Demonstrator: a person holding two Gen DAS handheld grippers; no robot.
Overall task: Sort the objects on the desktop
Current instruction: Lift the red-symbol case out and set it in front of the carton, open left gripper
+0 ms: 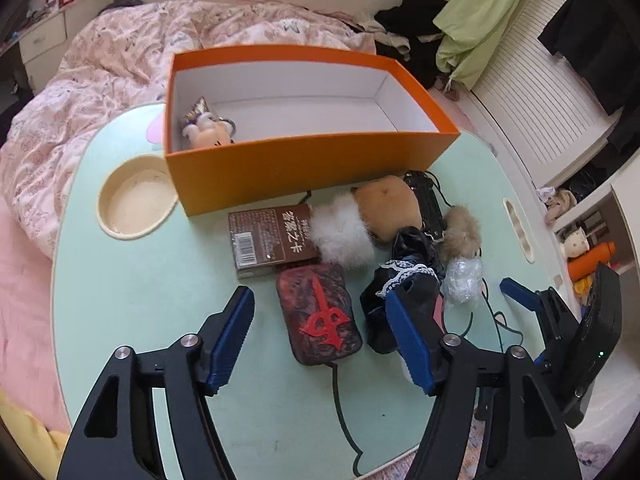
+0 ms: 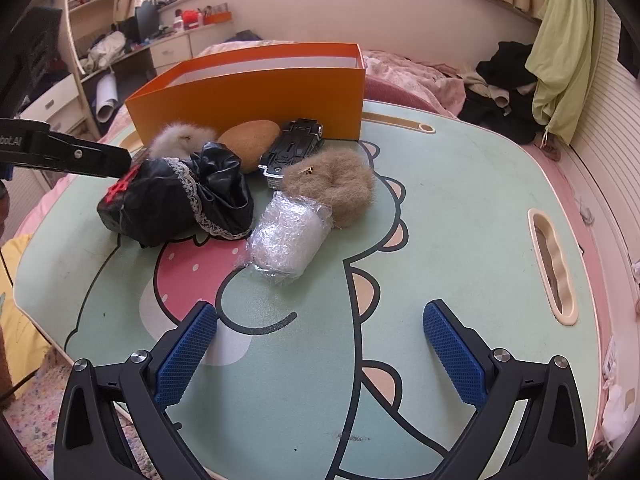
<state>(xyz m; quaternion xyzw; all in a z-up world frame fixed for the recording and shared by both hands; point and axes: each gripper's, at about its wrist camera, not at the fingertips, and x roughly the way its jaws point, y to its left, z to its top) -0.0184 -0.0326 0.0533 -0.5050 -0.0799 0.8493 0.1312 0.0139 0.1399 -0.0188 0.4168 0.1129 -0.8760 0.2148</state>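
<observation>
My left gripper (image 1: 320,294) is open, its blue pads standing either side of a dark red tin (image 1: 318,316) with a red emblem, not pressing on it. Just beyond lie a brown card box (image 1: 272,240), a white fur piece (image 1: 340,232), a tan plush (image 1: 388,204) and a black lace pouch (image 1: 408,276). The orange box (image 1: 312,160) holds a small doll keychain (image 1: 208,128). My right gripper (image 2: 320,308) is open over bare table, short of a bubble-wrap bundle (image 2: 284,236) and a beige fur scrunchie (image 2: 332,188).
The low mint table (image 2: 460,200) has a cream cup recess (image 1: 136,200) at the left and a slot handle (image 2: 552,264) at the right. A black folded gadget (image 2: 296,144) leans by the box. Pink bedding (image 1: 100,72) lies beyond the table.
</observation>
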